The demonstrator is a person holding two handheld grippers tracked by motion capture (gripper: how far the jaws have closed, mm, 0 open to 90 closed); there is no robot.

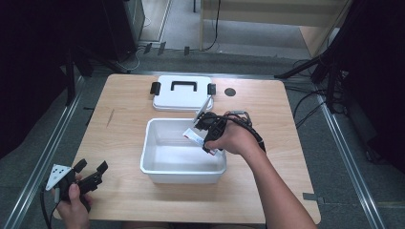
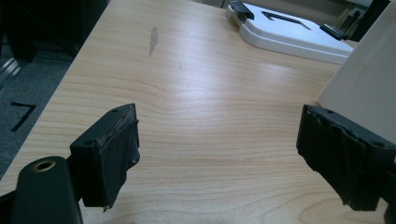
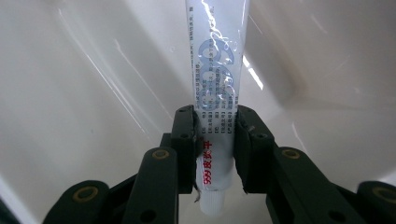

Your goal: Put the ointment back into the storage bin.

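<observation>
A white tube (image 3: 218, 79) with blue and red print and a white cap is clamped between the black jaws of my right gripper (image 3: 215, 140), cap end toward the camera. In the high view the right gripper (image 1: 206, 135) holds the tube (image 1: 194, 136) over the inside of the white bin (image 1: 154, 164) near its right wall, pointing down and left. My left gripper (image 1: 90, 168) rests by the table's front left corner, jaws wide apart with only bare wood between them (image 2: 217, 154).
The bin's white lid (image 1: 182, 98) with a black handle and black clips lies flat behind the bin. A dark round hole (image 1: 230, 92) marks the table to the lid's right. Tripod legs and cables stand around the table on the grey floor.
</observation>
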